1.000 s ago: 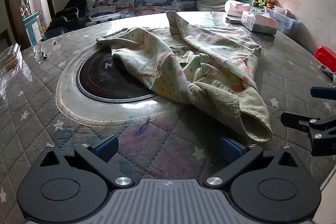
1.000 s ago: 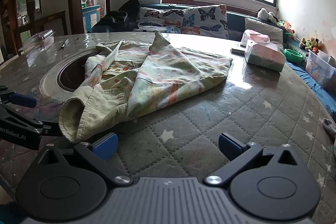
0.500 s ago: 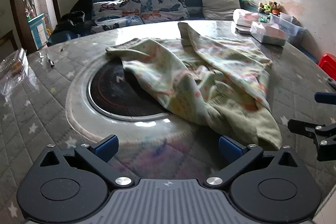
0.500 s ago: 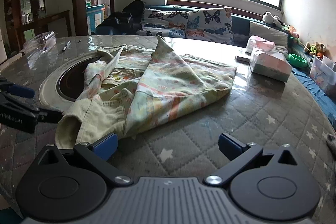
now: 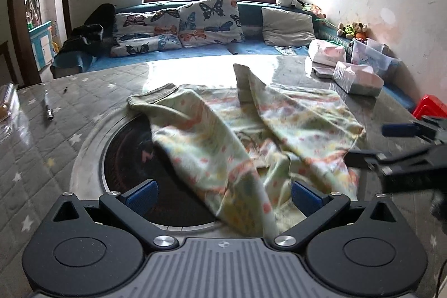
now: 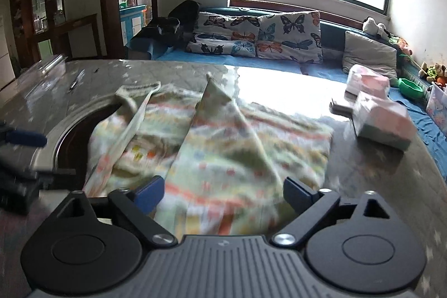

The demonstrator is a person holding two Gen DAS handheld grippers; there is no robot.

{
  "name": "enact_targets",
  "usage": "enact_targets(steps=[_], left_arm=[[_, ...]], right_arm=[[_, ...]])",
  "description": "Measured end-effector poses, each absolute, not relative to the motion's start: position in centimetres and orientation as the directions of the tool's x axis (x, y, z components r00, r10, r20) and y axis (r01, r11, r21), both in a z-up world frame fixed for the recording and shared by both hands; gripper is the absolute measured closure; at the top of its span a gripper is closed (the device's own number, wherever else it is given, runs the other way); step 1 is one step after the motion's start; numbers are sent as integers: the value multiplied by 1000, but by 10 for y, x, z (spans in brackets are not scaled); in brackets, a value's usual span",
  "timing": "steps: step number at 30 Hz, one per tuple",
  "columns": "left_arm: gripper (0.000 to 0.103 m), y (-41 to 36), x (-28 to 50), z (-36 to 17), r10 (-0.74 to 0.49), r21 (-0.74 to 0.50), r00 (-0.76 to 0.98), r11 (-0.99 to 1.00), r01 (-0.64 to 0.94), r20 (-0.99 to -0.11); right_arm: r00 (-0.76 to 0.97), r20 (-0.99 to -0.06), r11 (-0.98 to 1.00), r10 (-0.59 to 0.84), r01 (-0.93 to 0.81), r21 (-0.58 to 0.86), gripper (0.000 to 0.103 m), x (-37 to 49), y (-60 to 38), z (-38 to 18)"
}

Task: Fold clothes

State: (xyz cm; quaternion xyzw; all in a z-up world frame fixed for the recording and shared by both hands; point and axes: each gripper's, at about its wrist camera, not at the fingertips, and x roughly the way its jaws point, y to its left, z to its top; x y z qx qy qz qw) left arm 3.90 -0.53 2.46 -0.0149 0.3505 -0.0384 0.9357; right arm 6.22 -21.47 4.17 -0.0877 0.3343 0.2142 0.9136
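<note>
A pale green garment (image 5: 212,136) printed with orange and blue shapes lies rumpled on the round quilted table (image 5: 83,91), partly over the dark round hob plate (image 5: 125,155). My left gripper (image 5: 223,194) is open, and the garment's near fold reaches in between its blue pads (image 5: 141,193). In the right wrist view the same garment (image 6: 223,147) fills the middle. My right gripper (image 6: 223,193) hangs over its near edge with cloth between the fingers; its jaws are closing, and the pads stand apart from the cloth. Each gripper shows at the edge of the other's view, blurred.
Two tissue packs (image 6: 382,119) and a flat box stand at the table's right side. A pen (image 5: 49,108) and a clear plastic box (image 5: 7,102) lie at the left. A blue sofa with butterfly pillows (image 5: 181,24) runs behind the table. A red stool (image 5: 430,105) stands at the right.
Both grippers have moved forward over the garment, whose near edge now lies between their fingers. The right gripper's fingers stand slightly closer together. The garment has kept its place.
</note>
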Motion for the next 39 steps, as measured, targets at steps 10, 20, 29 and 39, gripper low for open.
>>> enact_targets(steps=[10, 20, 29, 39], left_arm=[[5, -3, 74, 13, -128, -92, 740, 992, 89, -660], [11, 3, 88, 10, -165, -129, 729, 986, 105, -665], [11, 7, 103, 17, -149, -128, 743, 988, 86, -653], [17, -4, 136, 10, -117, -87, 736, 993, 79, -667]], right_arm=[[671, -641, 864, 372, -503, -26, 25, 159, -163, 50], [642, -687, 853, 341, -518, -60, 41, 237, -115, 23], [646, -691, 881, 324, -472, -29, 98, 247, -142, 18], [770, -587, 929, 248, -360, -80, 100, 208, -235, 74]])
